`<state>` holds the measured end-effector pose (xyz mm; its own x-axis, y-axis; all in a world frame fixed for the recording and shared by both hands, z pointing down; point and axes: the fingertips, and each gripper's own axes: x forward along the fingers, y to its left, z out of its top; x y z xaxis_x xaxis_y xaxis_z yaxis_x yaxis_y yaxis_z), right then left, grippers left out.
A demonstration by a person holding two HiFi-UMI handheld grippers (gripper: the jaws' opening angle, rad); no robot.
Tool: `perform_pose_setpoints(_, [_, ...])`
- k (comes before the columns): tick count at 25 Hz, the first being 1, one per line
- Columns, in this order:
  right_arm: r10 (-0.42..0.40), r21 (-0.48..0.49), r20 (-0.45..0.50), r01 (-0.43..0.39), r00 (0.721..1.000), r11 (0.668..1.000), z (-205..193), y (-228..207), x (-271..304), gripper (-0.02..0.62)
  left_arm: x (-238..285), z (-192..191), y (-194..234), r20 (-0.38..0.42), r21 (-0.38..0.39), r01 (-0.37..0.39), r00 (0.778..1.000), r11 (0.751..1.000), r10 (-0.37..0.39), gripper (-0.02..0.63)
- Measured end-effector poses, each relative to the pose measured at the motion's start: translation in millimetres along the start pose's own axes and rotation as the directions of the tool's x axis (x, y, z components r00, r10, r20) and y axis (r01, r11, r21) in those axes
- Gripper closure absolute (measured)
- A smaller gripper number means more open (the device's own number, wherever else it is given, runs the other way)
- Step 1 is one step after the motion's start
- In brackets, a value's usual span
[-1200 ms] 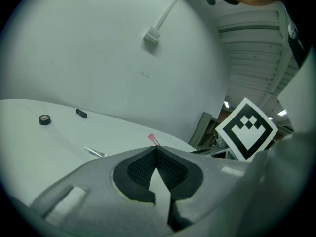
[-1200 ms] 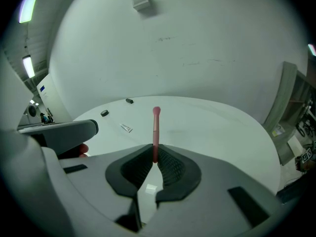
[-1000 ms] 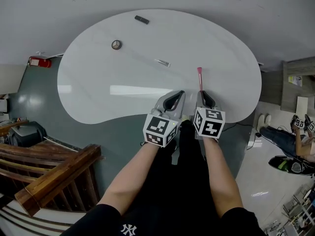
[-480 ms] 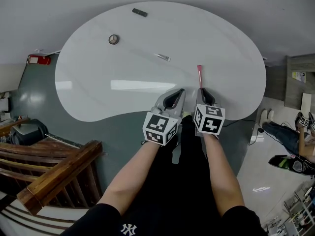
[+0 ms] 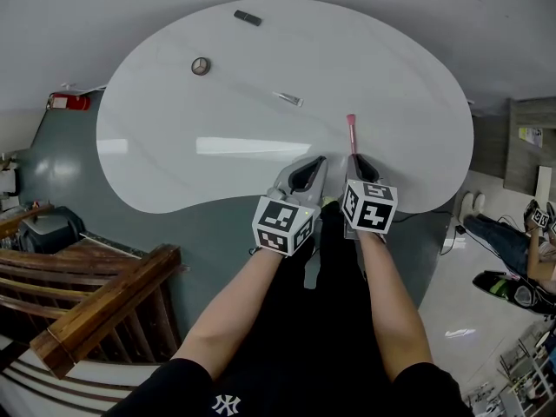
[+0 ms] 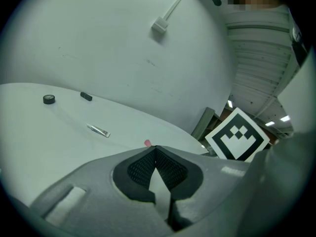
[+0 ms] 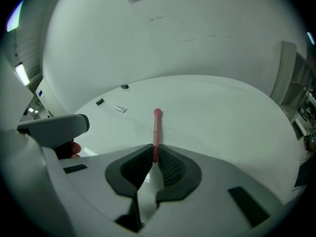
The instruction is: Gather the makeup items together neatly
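- Both bare forearms reach forward from the body, side by side, over the near edge of the white table (image 5: 174, 137).
- The left gripper (image 5: 314, 162) sits just beside the right gripper (image 5: 354, 157), each with its marker cube facing up toward the head.
- The left gripper tilts gently downward. In its own view its pad tips are pressed together with nothing between them (image 6: 154, 147).
- The right gripper points more steeply down. Its jaws are clenched on the near end of a pink makeup stick (image 7: 157, 127).
- The pink makeup stick (image 5: 352, 133) runs straight ahead from the right jaws, out over the table. Whether its far tip touches the surface cannot be told.
- A small silver tube (image 5: 289, 100) lies on the table beyond the grippers, well apart from them.
- Farther off to the left lies a round compact (image 5: 201, 66).
- A dark bar-shaped item (image 5: 248, 18) lies near the table's far edge.
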<state>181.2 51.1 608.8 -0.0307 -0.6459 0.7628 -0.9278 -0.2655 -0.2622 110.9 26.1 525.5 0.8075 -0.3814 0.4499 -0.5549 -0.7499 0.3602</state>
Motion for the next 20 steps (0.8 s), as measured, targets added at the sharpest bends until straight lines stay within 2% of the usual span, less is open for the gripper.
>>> perform_pose_setpoints(6, [0.030, 0.021, -0.017, -0.030, 0.999, 0.999, -2.4, 5.0, 1.9, 0.552, -1.9, 0.4, 0.8, 0.002, 0.000, -0.003, 1.000, 1.000, 0.003, 0.598])
perform_pose_setpoints(11, [0.028, 0.019, -0.014, -0.028, 1.000, 0.999, -1.7, 6.5, -2.9, 0.526, -5.3, -0.8, 2.5, 0.003, 0.001, -0.008, 1.000, 1.000, 0.008, 0.598])
perform_pose_setpoints(16, [0.019, -0.009, 0.036, -0.019, 0.999, 1.000, 10.2, 11.0, -24.8, 0.525, -13.3, 4.5, 0.0, 0.012, 0.009, -0.011, 1.000, 1.000, 0.011, 0.598])
perform_pose_setpoints(20, [0.040, -0.066, 0.085, -0.034, 0.996, 0.997, 27.5, 28.4, -41.3, 0.526, -21.8, 17.0, -1.9, 0.029, 0.022, -0.018, 0.999, 1.000, 0.018, 0.598])
